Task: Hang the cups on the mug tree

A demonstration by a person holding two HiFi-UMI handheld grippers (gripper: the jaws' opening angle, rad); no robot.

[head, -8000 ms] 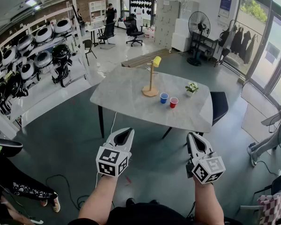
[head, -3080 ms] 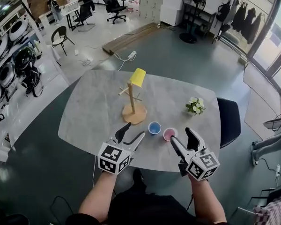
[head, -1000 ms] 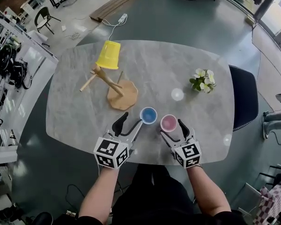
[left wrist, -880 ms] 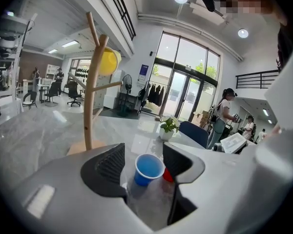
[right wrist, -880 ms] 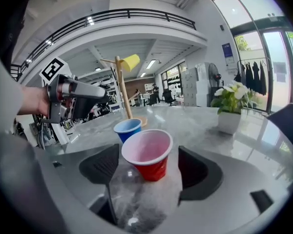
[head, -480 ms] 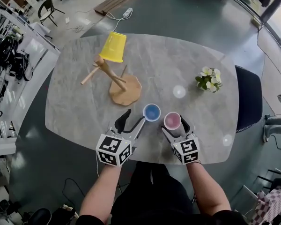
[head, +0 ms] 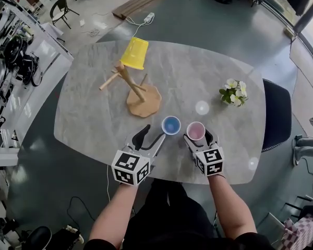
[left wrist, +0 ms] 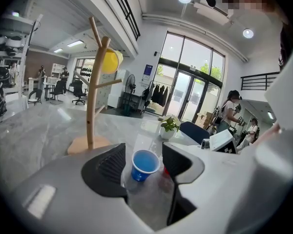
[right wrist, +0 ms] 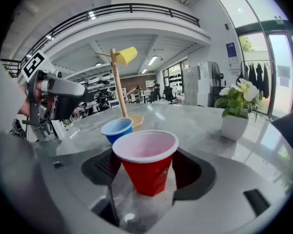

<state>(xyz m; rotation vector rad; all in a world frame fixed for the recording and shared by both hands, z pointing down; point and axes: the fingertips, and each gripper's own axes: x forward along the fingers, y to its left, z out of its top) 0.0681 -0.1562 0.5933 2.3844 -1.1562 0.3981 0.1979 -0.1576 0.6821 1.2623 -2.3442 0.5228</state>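
A wooden mug tree (head: 138, 90) stands on the grey marble table (head: 94, 113) with a yellow cup (head: 134, 52) hung upside down on its top peg. The blue cup (head: 171, 125) and the red cup (head: 196, 131) stand upright side by side near the front edge. My left gripper (head: 153, 135) is open, its tips just short of the blue cup (left wrist: 145, 165) with nothing between them. My right gripper (head: 199, 136) is open around the red cup (right wrist: 146, 160), which rests on the table close between the jaws; I see no squeeze on it.
A small white pot with a flowering plant (head: 231, 91) sits at the table's right. A dark chair (head: 276, 113) stands past the right edge. Racks of equipment (head: 10, 61) line the floor to the left, well away from the table.
My right gripper has slid forward so the red cup now sits between its jaws. The left gripper has crept closer to the blue cup. Neither cup has moved.
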